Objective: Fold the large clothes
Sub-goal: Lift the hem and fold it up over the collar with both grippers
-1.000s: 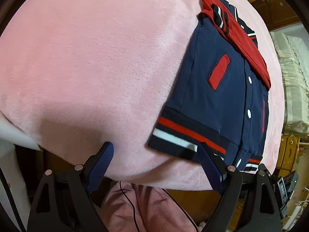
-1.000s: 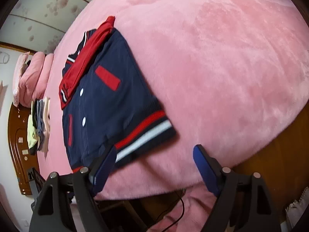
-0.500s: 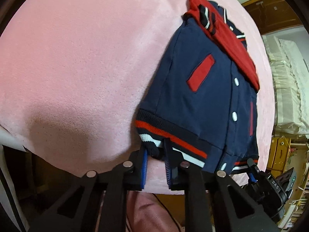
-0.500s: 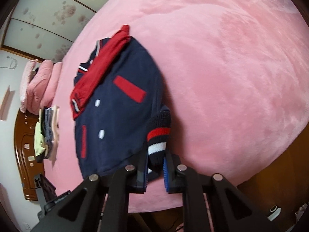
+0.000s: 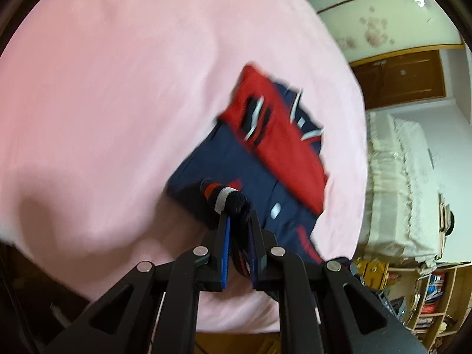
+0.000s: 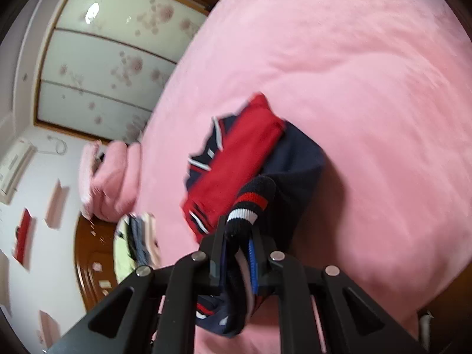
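- We see the left gripper [image 5: 237,221] with its 2 fingers drawn close together; they clamp a bunched corner of the striped hem [image 5: 225,196] of the jacket [image 5: 233,159]; the pinched fabric stands up between the blue pads [image 5: 226,247].
- We see the right gripper [image 6: 239,230] likewise nearly closed; it clamps the other bunched hem corner [image 6: 250,200], whose red and white bands show above the fingertips; more fabric hangs below the fingers.
- The jacket, navy with red sleeves, lies on the pink blanket [image 5: 103,103] that covers the bed; its hem end is lifted off the blanket, its collar end rests flat on it; both views are motion-blurred.
- A stack of folded clothes [image 6: 135,242] sits at the blanket edge, beside a pink pillow [image 6: 112,177]; a white-covered bed [image 5: 404,183] stands well apart.
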`<state>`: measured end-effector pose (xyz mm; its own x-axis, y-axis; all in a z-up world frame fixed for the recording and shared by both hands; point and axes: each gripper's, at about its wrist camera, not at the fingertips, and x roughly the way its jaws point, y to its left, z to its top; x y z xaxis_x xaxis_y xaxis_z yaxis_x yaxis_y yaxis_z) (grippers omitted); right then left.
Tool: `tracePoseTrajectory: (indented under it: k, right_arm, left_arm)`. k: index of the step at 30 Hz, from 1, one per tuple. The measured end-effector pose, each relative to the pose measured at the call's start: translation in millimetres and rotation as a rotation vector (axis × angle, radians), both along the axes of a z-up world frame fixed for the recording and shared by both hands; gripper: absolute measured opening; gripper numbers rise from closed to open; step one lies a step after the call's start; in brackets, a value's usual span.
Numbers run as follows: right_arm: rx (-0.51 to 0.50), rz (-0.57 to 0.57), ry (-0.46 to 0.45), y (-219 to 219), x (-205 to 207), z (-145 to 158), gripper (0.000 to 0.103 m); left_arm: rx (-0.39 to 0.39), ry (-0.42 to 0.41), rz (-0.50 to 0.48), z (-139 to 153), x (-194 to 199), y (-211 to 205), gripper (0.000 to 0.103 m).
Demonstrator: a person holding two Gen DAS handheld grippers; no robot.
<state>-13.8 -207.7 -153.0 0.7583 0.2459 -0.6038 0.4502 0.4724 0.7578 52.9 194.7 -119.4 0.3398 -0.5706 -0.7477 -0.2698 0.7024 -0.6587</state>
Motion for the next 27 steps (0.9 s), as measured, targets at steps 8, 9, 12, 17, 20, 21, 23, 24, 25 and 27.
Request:
tracePoseTrajectory:
  k: [8,9,12,17,20,21,23,24,25,27]
  right_arm:
    - [-0.061,-0.017,-0.015,-26,72,16,0.011]
    - [-0.067,-0.012,-0.009,-29,84,14,0.011]
    - [-0.071,-0.004,0.014,-40,114,3,0.011]
    - [-0.069,0.017,0.079,-61,155,-16,0.011]
    - [-0.047,0.024,0.124,-72,178,-30,0.011]
    - [-0.032,0.027,0.141,-76,186,-35,0.012]
    - [-0.006,0.026,0.163,-81,195,-44,0.015]
    - [0.006,0.023,0.17,-83,200,-47,0.015]
    - [0.015,0.027,0.178,-85,205,-50,0.016]
    - [0.015,0.052,0.182,-86,216,-54,0.02]
  left_arm:
    - [0.078,-0.038,0.033,20,89,-9,0.008]
    - [0.085,-0.042,0.035,18,100,-13,0.008]
    - [0.122,-0.04,0.038,13,135,-25,0.008]
    - [0.171,-0.035,0.034,5,184,-48,0.008]
    - [0.241,-0.038,0.039,2,206,-59,0.006]
    - [0.28,-0.049,0.041,4,215,-62,0.006]
    - [0.334,-0.057,0.048,4,226,-63,0.006]
    - [0.353,-0.058,0.052,3,231,-63,0.006]
    - [0.367,-0.054,0.056,3,235,-62,0.006]
    - [0.379,-0.043,0.055,0,241,-60,0.006]
